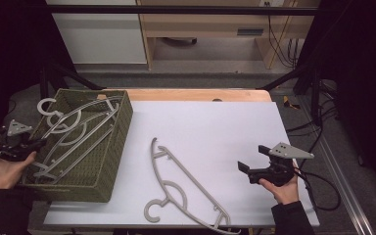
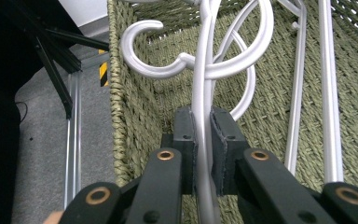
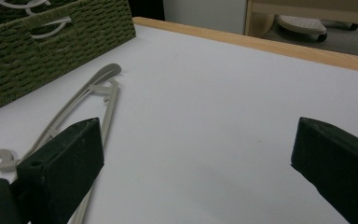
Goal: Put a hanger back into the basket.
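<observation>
A grey plastic hanger (image 2: 204,88) is pinched between the two pads of the left gripper (image 1: 32,143), the jaws clamped tight on its thin arm. It lies with other grey hangers (image 1: 73,137) in a woven green basket (image 1: 115,147) at the table's 9 o'clock edge, hooks poking over the basket's far-left rim. The basket's left wall overhangs the table edge (image 1: 54,215), with floor beyond it. A loose hanger (image 1: 186,188) lies flat on the white tabletop (image 1: 205,122) at about 6 o'clock, its hook near the front edge, just clear of the basket. At 4 o'clock the right gripper (image 1: 254,159) hovers with jaws spread wide, nothing between them. From centre toward 12 and 2 o'clock the table is bare, bounded by a wooden strip (image 1: 200,94).
</observation>
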The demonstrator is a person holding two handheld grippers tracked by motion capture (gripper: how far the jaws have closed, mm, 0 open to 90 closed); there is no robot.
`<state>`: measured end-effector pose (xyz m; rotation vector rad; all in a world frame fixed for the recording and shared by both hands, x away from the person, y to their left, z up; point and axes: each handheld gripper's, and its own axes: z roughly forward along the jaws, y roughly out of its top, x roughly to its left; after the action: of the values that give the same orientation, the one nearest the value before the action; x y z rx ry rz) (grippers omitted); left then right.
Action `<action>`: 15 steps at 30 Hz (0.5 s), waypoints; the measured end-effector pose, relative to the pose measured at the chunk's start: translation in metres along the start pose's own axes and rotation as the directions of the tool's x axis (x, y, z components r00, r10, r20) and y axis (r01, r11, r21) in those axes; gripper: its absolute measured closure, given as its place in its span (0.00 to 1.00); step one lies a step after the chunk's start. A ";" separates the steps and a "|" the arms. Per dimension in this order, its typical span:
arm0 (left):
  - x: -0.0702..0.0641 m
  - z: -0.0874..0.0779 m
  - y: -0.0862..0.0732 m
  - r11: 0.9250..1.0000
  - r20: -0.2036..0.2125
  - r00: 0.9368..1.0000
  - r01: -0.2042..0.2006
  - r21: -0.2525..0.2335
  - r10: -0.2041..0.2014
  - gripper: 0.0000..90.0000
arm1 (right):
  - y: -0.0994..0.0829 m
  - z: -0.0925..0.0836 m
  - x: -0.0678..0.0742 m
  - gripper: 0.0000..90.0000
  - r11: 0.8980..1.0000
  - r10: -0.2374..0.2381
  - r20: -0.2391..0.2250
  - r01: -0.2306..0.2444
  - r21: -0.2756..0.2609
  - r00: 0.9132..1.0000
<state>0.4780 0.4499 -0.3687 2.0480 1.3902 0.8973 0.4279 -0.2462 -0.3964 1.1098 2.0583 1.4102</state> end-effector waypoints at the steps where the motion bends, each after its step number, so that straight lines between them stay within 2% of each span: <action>1: -0.001 0.000 0.000 1.000 -0.004 1.000 -0.003 0.001 0.003 0.90 | 0.000 0.000 0.000 0.03 1.000 0.003 0.001 -0.003 -0.003 1.000; 4: -0.003 0.002 0.000 0.999 -0.021 0.999 -0.029 0.022 0.029 0.90 | 0.000 -0.001 0.000 0.03 1.000 0.005 -0.001 -0.005 -0.005 1.000; 5: -0.005 0.004 0.001 0.998 -0.015 0.999 -0.043 0.036 0.044 0.90 | 0.000 0.000 0.000 0.03 1.000 0.004 0.000 -0.004 -0.004 1.000; 7: -0.008 0.011 0.003 0.992 -0.017 0.996 -0.084 0.095 0.087 0.90 | 0.000 0.000 0.001 0.03 1.000 0.003 -0.001 -0.003 -0.004 1.000; 8: -0.010 0.013 0.003 0.991 -0.017 0.996 -0.084 0.099 0.087 0.90 | 0.000 0.000 0.001 0.03 1.000 0.003 -0.001 -0.003 -0.003 1.000; 10: -0.010 0.019 0.002 0.990 0.012 0.997 -0.076 0.119 0.075 0.90 | 0.000 -0.001 0.001 0.03 1.000 0.003 -0.003 -0.003 -0.004 1.000; 12: -0.011 0.021 0.002 0.986 0.018 0.996 -0.085 0.145 0.084 0.89 | 0.000 -0.001 0.001 0.03 1.000 0.004 -0.002 -0.004 -0.004 1.000; 15: -0.010 0.019 0.003 0.988 0.037 0.996 -0.086 0.126 0.082 0.86 | 0.000 0.000 0.001 0.03 1.000 -0.002 -0.003 0.002 0.001 1.000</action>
<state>0.4915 0.4386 -0.3818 2.2212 1.3847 0.8253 0.4275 -0.2451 -0.3964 1.1065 2.0618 1.4115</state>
